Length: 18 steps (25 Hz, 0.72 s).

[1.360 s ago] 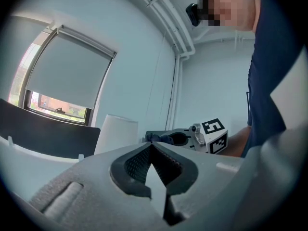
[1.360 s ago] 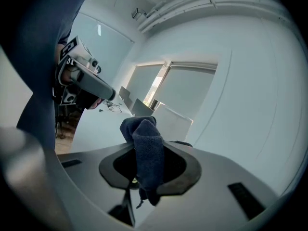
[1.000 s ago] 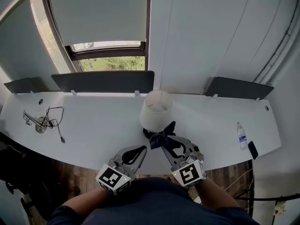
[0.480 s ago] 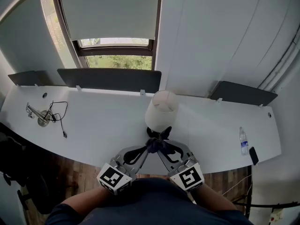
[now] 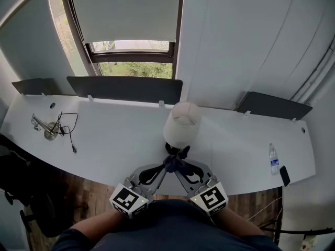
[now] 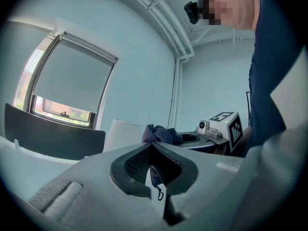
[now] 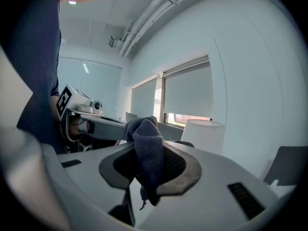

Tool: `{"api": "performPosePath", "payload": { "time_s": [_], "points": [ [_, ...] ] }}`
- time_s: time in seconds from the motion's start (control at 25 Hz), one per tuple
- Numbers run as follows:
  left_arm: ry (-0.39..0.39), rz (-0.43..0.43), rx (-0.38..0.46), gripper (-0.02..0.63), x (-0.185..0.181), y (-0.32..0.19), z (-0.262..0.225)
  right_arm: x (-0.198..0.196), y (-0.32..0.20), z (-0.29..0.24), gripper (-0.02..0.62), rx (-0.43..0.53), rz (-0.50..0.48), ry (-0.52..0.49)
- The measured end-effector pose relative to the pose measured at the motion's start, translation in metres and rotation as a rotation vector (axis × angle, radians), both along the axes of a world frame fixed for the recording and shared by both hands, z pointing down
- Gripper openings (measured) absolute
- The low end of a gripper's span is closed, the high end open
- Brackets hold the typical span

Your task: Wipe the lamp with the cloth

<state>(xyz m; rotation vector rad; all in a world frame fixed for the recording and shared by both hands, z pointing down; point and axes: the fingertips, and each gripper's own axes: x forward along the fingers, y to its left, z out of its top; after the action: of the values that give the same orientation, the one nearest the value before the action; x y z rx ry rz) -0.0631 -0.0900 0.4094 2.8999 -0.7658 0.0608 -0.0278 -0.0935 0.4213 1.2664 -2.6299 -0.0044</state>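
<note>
The white-shaded lamp (image 5: pixel 181 124) stands on the white desk (image 5: pixel 110 140) just beyond my hands; it also shows in the left gripper view as lamp (image 6: pixel 122 134) and in the right gripper view as lamp (image 7: pixel 204 134). A dark blue cloth (image 5: pixel 175 161) is bunched in front of the lamp's base. My left gripper (image 5: pixel 165 167) and right gripper (image 5: pixel 177 167) meet at it, tips almost touching. In the left gripper view the gripper (image 6: pixel 152 149) is shut with cloth (image 6: pixel 161 134) pinched between the jaws. The right gripper (image 7: pixel 149 147) is shut on a thick fold of cloth (image 7: pixel 148 158).
A water bottle (image 5: pixel 271 159) and a dark phone (image 5: pixel 285 175) lie at the desk's right end. A metal fitting with a black cable (image 5: pixel 56 128) lies at the left. Dark panels (image 5: pixel 125 89) line the back edge under the window.
My left gripper has swung right from beside the cloth and closed on it next to the right gripper. The cloth has moved slightly left, held between both.
</note>
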Motion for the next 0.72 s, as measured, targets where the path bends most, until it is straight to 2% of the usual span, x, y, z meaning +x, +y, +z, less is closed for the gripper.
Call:
{"api": "performPosePath", "payload": {
  "time_s": [0.72],
  "points": [
    [0.009,0.008,-0.016,0.006,0.0072,0.005,-0.0006,0.008,0.0043,0.003,0.104,-0.013,0.026,-0.017]
  ]
}}
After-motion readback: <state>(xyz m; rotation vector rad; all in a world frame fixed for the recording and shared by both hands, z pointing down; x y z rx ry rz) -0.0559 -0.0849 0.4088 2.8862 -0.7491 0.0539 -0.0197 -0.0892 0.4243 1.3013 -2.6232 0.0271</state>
